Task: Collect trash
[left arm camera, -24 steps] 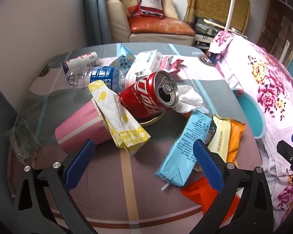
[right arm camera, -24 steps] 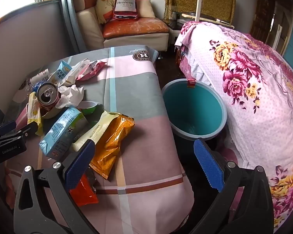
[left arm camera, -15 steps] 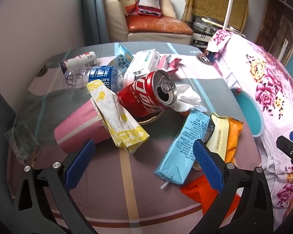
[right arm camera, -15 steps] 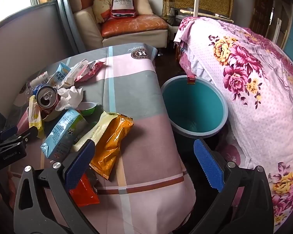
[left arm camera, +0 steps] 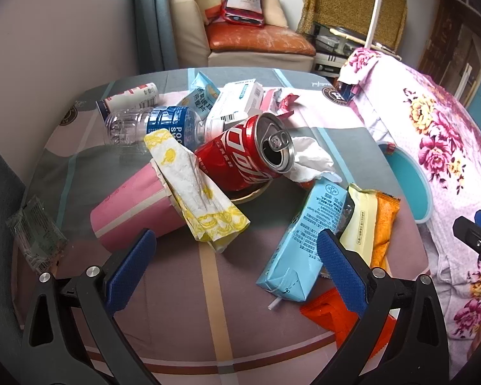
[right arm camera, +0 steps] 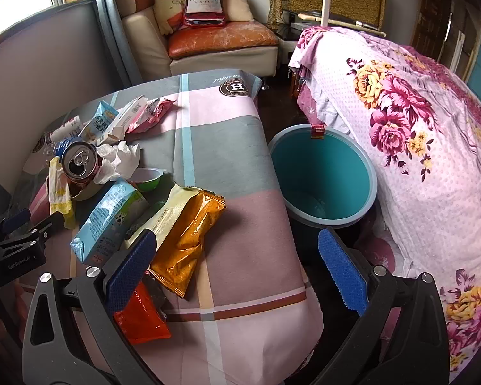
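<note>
Left gripper (left arm camera: 234, 266), at 6 o'clock of its view: jaws spread wide, nothing between them, over the checked tablecloth (left arm camera: 208, 288). Right gripper (right arm camera: 237, 263): likewise released, empty, straddling the table's edge.

Near, left view: light-blue drink carton (left arm camera: 304, 240) w/ fine print, lying flat at 4 o'clock; cream-and-orange snack packet (left arm camera: 368, 221) just beside it; red-orange wrapper (left arm camera: 330, 314) at 5 o'clock. Pink paper cup (left arm camera: 131, 205) on its side at 9 o'clock, a yellow-print napkin (left arm camera: 192, 189) sticking out of its mouth.

Mid: red Coca-Cola can (left arm camera: 247, 154), opened, lying on a shallow bowl's rim; crumpled white tissue (left arm camera: 311, 160) touching it. Clear bottle (left arm camera: 150, 125), blue label, partly legible "POC…". White box (left arm camera: 237, 99) w/ barcode at 12 o'clock.

Right view only: teal bin (right arm camera: 320, 173) at 1 o'clock, beside the table, nothing visible inside; small green cup (right arm camera: 147, 178); table logo "H" (right arm camera: 237, 87). Far: "Hennessy" bottle-shaped cushion (right arm camera: 203, 3) on armchair.
</note>
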